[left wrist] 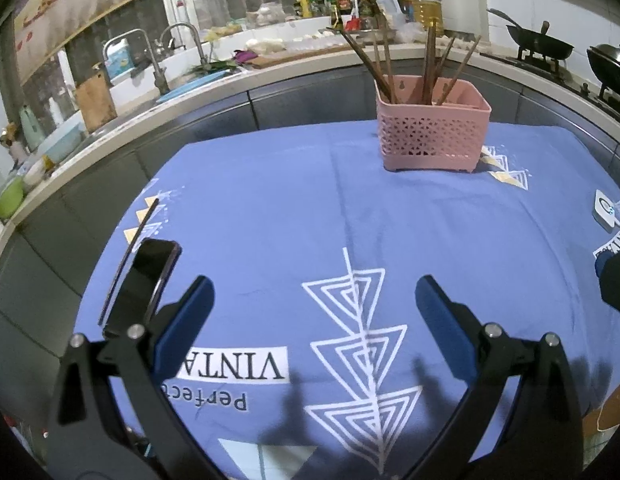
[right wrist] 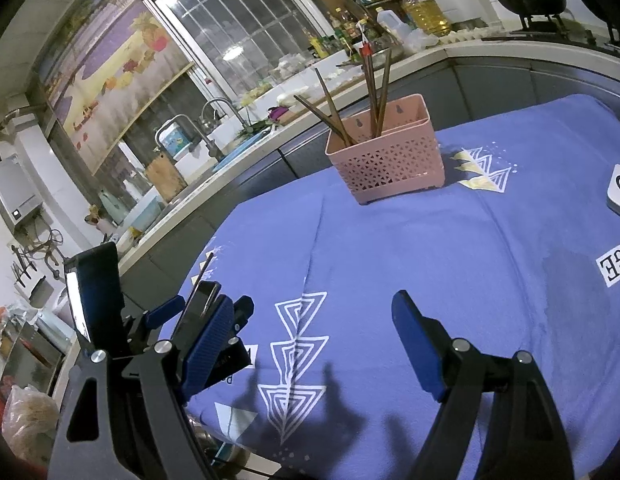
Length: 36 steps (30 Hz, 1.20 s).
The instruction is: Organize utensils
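dim indoor light | soft shadows on tablecloth [left wrist: 270, 200] | strong fisheye edge bending | dark corners

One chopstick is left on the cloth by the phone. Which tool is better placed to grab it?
Left. The chopstick lies just beyond the left tool, open and empty; the right tool sits farther away.

A blue cloth with white triangle prints [left wrist: 390, 216] is covering the tabletop. A dark, glossy smartphone [left wrist: 144, 280] is lying near its left edge; a small white square device [left wrist: 606, 210] is sitting at the right edge. Behind, a pale kitchen counter [left wrist: 270, 66] is carrying chrome taps [left wrist: 150, 56], a wooden cutting board [left wrist: 95, 98] and bottles — a large yellow oil jug [left wrist: 424, 6] among them — with a black wok [left wrist: 540, 44] sitting on the stove.
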Tool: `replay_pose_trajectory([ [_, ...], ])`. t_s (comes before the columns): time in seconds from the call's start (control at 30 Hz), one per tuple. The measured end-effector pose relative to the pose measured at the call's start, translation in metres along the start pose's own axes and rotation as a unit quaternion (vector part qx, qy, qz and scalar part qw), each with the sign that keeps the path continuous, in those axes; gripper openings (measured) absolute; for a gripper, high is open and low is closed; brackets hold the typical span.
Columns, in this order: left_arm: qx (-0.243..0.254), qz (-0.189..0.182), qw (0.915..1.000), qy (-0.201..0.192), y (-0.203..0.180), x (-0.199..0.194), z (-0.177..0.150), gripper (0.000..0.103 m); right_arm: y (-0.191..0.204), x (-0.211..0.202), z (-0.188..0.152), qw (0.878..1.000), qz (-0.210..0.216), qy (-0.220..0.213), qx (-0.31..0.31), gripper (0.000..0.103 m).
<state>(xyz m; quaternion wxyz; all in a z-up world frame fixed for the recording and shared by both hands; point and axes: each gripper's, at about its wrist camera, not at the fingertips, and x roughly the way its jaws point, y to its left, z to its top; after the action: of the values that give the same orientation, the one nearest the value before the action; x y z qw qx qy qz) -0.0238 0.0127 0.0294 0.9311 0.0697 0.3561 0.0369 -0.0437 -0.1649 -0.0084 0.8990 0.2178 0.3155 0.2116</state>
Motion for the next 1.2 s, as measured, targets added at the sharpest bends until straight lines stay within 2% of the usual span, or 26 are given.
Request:
replay_pose_trajectory([
  [0.2, 0.001, -0.003, 1.0000, 0.001, -0.001, 0.002, 0.000, 0.097, -0.002, 0.002, 0.001, 1.000, -0.002, 0.002, 0.001, 0.081],
  [0.7, -0.014, 0.022, 0.9996, -0.005, 0.009, 0.004, 0.002, 0.097, -0.003, 0.006, 0.000, 1.000, -0.003, 0.004, 0.000, 0.081],
  [1.2, -0.010, 0.023, 0.9997, -0.008, 0.009, 0.004, 0.002, 0.097, -0.003, 0.011, -0.001, 1.000, -0.004, 0.008, -0.004, 0.081],
])
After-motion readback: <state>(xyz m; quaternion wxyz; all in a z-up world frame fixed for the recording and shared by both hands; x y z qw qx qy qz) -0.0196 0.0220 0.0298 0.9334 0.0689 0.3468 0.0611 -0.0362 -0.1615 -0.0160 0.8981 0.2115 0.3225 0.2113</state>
